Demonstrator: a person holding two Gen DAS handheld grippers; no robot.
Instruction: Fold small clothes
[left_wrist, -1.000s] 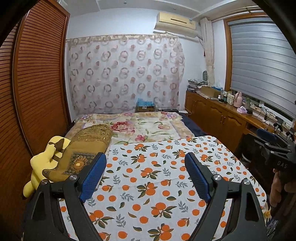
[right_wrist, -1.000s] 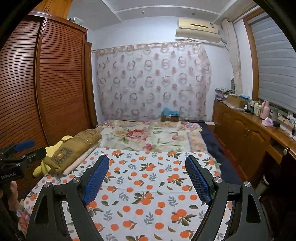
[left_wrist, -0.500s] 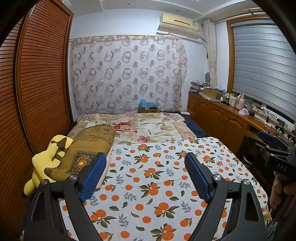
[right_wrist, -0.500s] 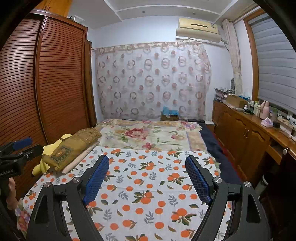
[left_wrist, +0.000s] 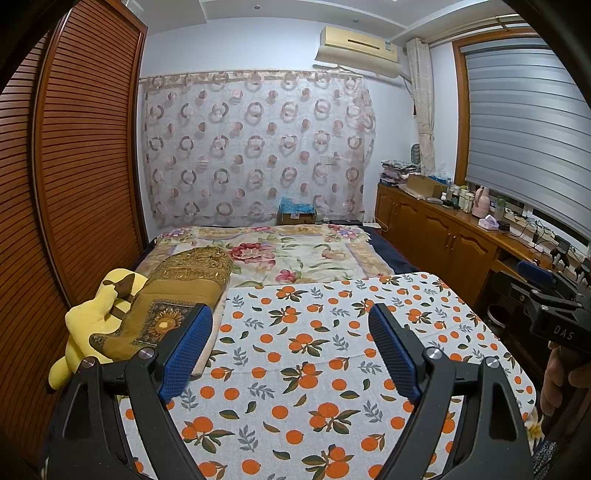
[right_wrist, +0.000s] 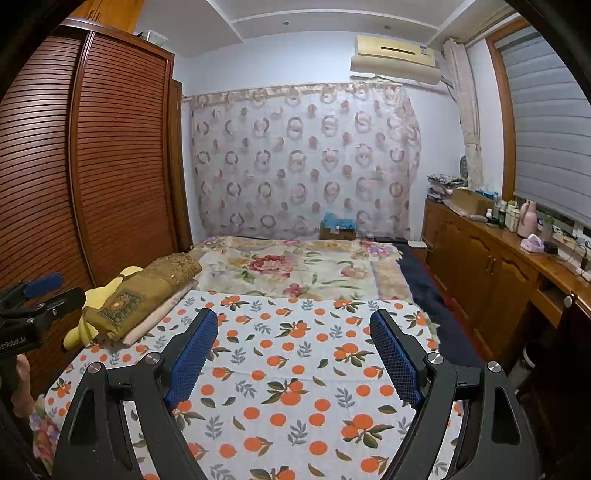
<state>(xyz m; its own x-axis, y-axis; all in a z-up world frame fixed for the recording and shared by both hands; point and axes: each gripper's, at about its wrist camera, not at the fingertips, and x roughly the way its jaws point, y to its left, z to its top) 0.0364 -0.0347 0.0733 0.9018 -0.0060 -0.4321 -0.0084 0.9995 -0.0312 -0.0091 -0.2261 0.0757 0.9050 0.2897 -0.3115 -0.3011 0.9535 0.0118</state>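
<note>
- The left gripper (left_wrist: 290, 332) and right gripper (right_wrist: 293, 336) both stay spread wide with nothing between the pads, above the orange-print cloth (left_wrist: 314, 354).
- That cloth lies flat, unchanged.
- Beyond, the brown folded pile (left_wrist: 177, 295) and yellow plush (left_wrist: 92, 325) have kept their places.

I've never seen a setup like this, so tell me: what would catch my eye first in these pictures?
Probably the white bedspread printed with oranges, spread flat over the near half of the bed. Two open, empty grippers with blue pads, left gripper and right gripper, hover above it. At the bed's left edge a yellow plush toy lies beside a folded golden-brown embroidered cloth.
</note>
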